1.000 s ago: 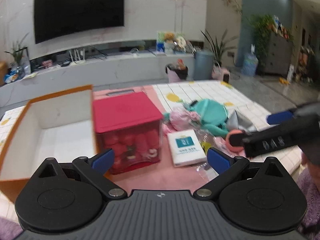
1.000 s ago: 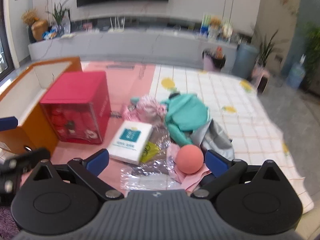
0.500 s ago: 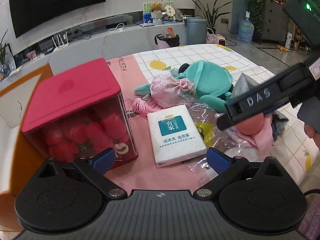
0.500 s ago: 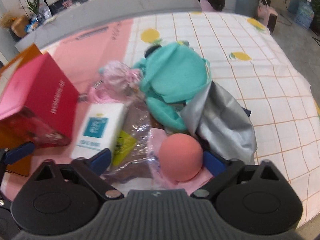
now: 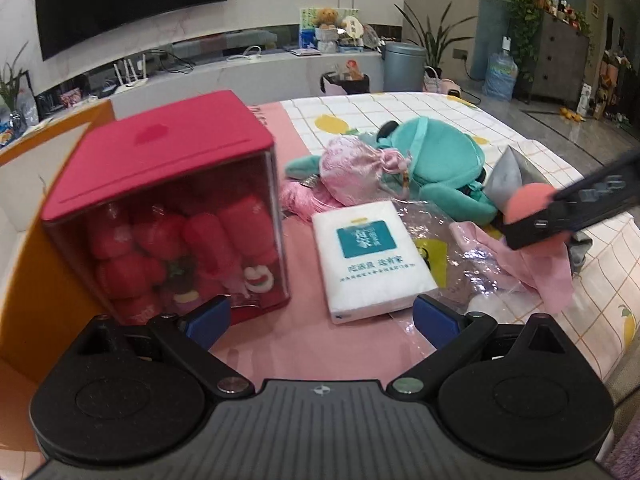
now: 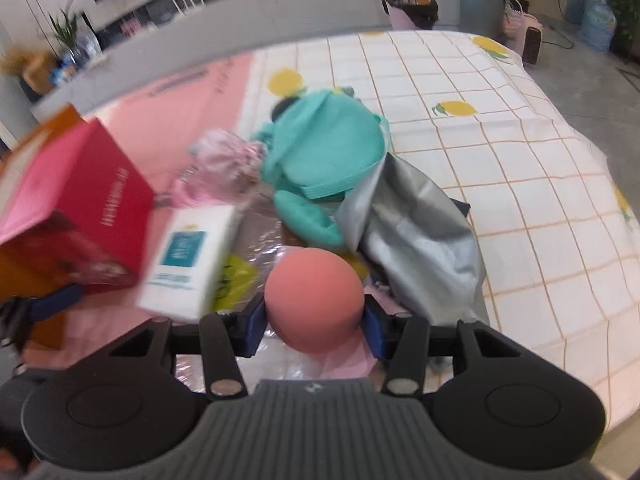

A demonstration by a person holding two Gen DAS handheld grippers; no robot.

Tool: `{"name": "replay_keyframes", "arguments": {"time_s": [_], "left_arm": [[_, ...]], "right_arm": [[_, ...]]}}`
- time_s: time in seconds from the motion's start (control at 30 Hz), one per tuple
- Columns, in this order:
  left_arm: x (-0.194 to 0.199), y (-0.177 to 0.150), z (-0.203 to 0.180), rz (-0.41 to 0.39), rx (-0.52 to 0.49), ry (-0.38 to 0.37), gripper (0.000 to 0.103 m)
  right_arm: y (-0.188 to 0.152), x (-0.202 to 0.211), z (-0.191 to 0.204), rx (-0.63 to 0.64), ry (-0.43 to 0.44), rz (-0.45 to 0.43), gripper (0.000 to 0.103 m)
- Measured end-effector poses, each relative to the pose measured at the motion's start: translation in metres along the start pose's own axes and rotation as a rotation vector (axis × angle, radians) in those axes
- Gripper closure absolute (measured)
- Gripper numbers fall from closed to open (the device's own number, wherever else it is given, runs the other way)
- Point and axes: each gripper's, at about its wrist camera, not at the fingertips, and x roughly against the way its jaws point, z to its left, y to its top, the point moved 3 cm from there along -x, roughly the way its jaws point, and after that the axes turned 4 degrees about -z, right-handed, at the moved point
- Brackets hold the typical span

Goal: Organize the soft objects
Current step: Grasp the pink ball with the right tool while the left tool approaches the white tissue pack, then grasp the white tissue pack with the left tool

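Nearest us, our right gripper (image 6: 314, 322) has just been closing on the ball (image 6: 314, 298): its blue fingers (image 6: 253, 326) now press the ball's two sides, about half open around it. The ball sits on a pink cloth (image 6: 344, 362) at the near edge of the pile, not yet lifted as far as we can judge. Our left gripper (image 5: 322, 322) hangs with its fingers spread wide and nothing between them, just short of the tissue pack (image 5: 370, 258), which lies to the left of the ball. Left of that pack stands the red box (image 5: 168, 216), red plush shapes showing through its clear front, and beyond the box's left side an orange carton (image 5: 24, 276) stands open. Behind the ball lie a grey cloth (image 6: 416, 236), a teal plush toy (image 6: 328, 148) and a pink pouch (image 5: 352, 168), all touching in one heap on the tabletop (image 6: 500, 152) with its checked lemon cover. We judge the sorting barely begun: only the ball is in hand, and the rest of the heap waits.
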Motion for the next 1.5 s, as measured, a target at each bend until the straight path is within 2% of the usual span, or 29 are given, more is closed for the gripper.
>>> {"name": "replay_keyframes", "arguments": {"time_s": [0.13, 0.27, 0.33, 0.4, 0.43, 0.47, 0.53, 0.63, 0.73, 0.83, 0.93, 1.1, 1.2, 1.47, 1.5], "left_arm": [[0.002, 0.003, 0.001, -0.008, 0.008, 0.000, 0.000], [0.003, 0.005, 0.002, -0.021, -0.010, -0.011, 0.000], [0.004, 0.006, 0.004, -0.026, -0.007, -0.024, 0.000], [0.003, 0.006, 0.005, -0.021, -0.001, -0.026, 0.000], [0.002, 0.007, 0.004, -0.017, 0.001, -0.025, 0.000], [0.001, 0.007, 0.003, -0.011, 0.002, -0.029, 0.000], [-0.001, 0.007, 0.001, -0.002, 0.001, -0.042, 0.000], [-0.003, 0.009, -0.003, -0.006, -0.014, -0.072, 0.000], [-0.007, 0.012, -0.012, -0.020, -0.048, -0.098, 0.000], [-0.017, 0.015, -0.022, -0.005, -0.071, -0.119, 0.000], [-0.030, 0.014, -0.031, 0.028, -0.073, -0.174, 0.000], [-0.050, 0.012, -0.028, 0.059, -0.005, -0.106, 0.000], [-0.059, 0.009, -0.024, 0.089, 0.039, -0.106, 0.000], [-0.056, 0.007, -0.022, 0.043, 0.068, -0.088, 0.000], [-0.053, 0.006, -0.022, 0.035, 0.060, -0.098, 0.009]], "right_arm": [[-0.008, 0.008, 0.001, -0.005, 0.032, 0.039, 0.052], [-0.015, -0.014, 0.010, 0.049, -0.011, 0.159, 0.052], [-0.015, -0.024, 0.012, 0.078, -0.029, 0.190, 0.052], [-0.015, -0.030, 0.013, 0.081, -0.037, 0.213, 0.050], [-0.014, -0.033, 0.013, 0.078, -0.033, 0.219, 0.045], [-0.014, -0.034, 0.014, 0.079, -0.024, 0.218, 0.038], [-0.013, -0.035, 0.017, 0.106, -0.041, 0.196, 0.032], [-0.013, -0.039, 0.018, 0.127, -0.065, 0.191, 0.033], [-0.013, -0.035, 0.014, 0.111, -0.064, 0.172, 0.053], [-0.011, -0.024, 0.010, 0.091, -0.048, 0.134, 0.053], [-0.009, -0.011, 0.005, 0.074, -0.061, 0.089, 0.053], [-0.009, 0.004, 0.001, 0.054, -0.022, 0.041, 0.053], [-0.008, 0.006, 0.001, 0.055, -0.010, 0.024, 0.053], [-0.009, 0.006, -0.004, 0.042, 0.042, 0.031, 0.053], [-0.009, 0.005, -0.005, 0.040, 0.045, 0.039, 0.053]]}}
